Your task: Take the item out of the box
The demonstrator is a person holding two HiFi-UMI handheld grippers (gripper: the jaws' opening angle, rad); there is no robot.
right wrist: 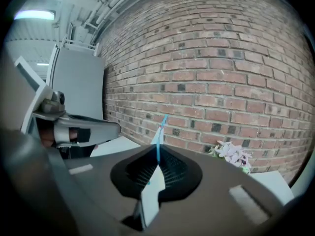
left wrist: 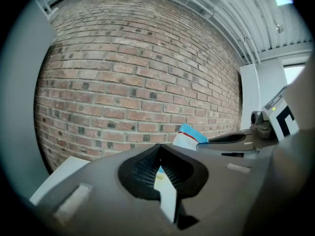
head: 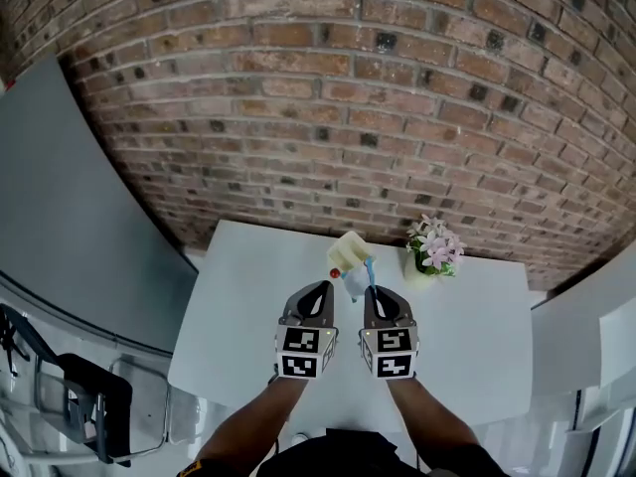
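Observation:
Over the white table [head: 238,306] both grippers hang side by side, raised off its top. My left gripper [head: 325,288] [left wrist: 158,151] has its jaws closed, with a thin pale yellow sliver caught between the pads; it looks like the edge of the pale yellow box [head: 348,251] just ahead. My right gripper [head: 372,288] [right wrist: 158,154] is shut on a thin blue-and-white packet [head: 360,278] [right wrist: 161,129] whose blue edge sticks up past the tips. In the left gripper view the same packet [left wrist: 188,136] shows a blue top and a red stripe, beside the right gripper [left wrist: 231,139].
A small pot of pink flowers [head: 435,246] [right wrist: 231,154] stands at the table's far side, right of the grippers. A brick wall [head: 328,97] runs close behind the table. A grey panel [head: 70,217] stands at the left, and a dark chair [head: 89,396] is at lower left.

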